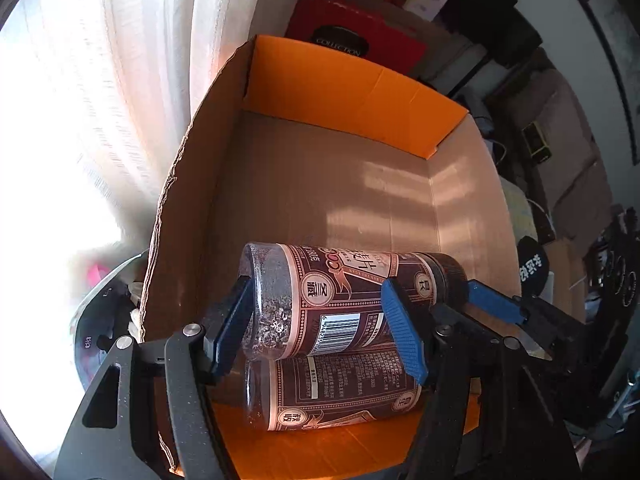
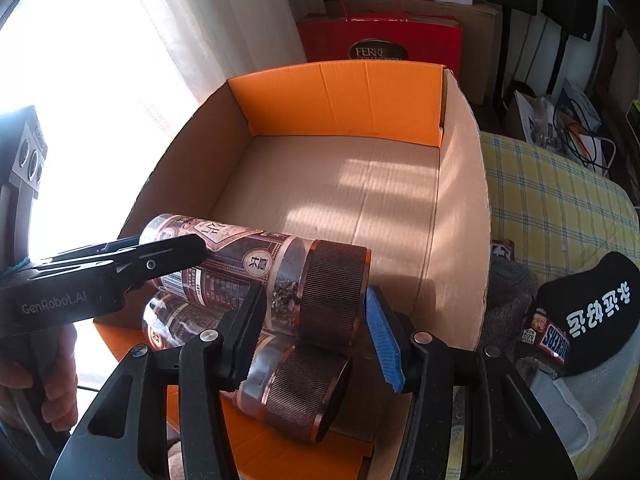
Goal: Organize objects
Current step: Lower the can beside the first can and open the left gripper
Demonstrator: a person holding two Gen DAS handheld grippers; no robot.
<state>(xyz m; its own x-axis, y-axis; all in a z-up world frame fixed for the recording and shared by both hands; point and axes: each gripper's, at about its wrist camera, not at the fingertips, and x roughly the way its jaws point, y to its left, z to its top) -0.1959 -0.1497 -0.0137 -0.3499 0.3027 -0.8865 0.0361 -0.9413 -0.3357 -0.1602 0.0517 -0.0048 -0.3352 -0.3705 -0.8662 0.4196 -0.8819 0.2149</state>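
A jar (image 1: 340, 296) is carried lying sideways over the cardboard box (image 1: 192, 184), clamped body-wise by the left claw (image 1: 320, 328) and at its ribbed lid (image 2: 332, 292) by the right claw (image 2: 312, 332), probably so it can be laid level. A second jar (image 1: 332, 392) is already bedded beneath. The box's near wall is cut off, and the label print cannot be read.

Both tongs (image 1: 320, 320) (image 2: 312, 332) angled down, clamped.

We are holding a brown jar (image 2: 240, 256) sideways over the big cardboard box (image 2: 460, 208). Our right gripper (image 2: 312, 320) is squeezing its ridged lid (image 2: 334, 292). Another jar (image 2: 296, 392) is lying underneath.
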